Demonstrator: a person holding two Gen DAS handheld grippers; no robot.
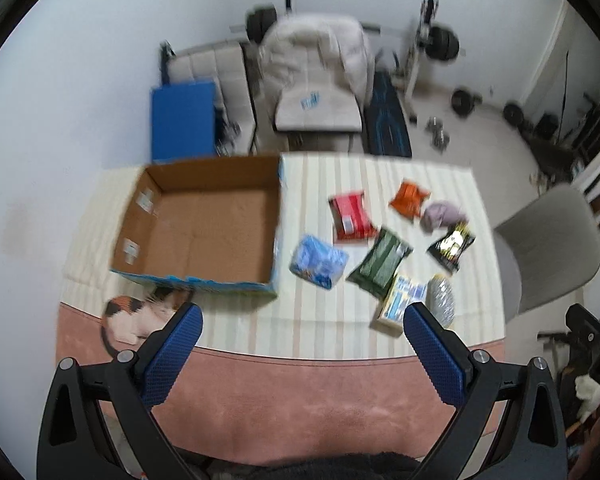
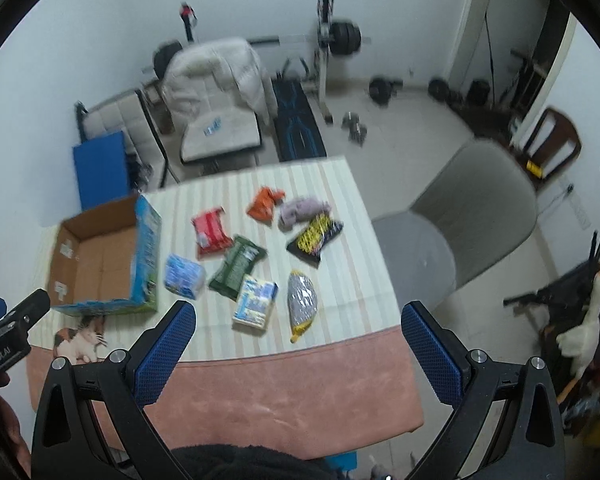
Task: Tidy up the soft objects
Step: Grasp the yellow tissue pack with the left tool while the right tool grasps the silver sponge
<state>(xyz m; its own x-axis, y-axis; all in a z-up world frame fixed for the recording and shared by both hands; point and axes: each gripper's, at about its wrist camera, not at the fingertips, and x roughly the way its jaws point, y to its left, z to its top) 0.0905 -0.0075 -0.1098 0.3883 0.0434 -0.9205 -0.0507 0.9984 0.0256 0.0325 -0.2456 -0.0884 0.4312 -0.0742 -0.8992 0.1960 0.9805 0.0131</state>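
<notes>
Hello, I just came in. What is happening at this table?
A person holds two grippers above the table, and nothing is picked up yet. The left gripper and right gripper are both open and empty. The cardboard box holds nothing, and the soft packets, such as the blue packet and red packet, lie loose on the striped cloth beside it.

Only partly legible lettering: white print on the black body of the left gripper (image 2: pixel 4 344), seen from the right wrist, roughly "GenRobot.AI". Package (image 2: pixel 255 306) and box (image 2: pixel 146 252) print is too blurred to read.
</notes>
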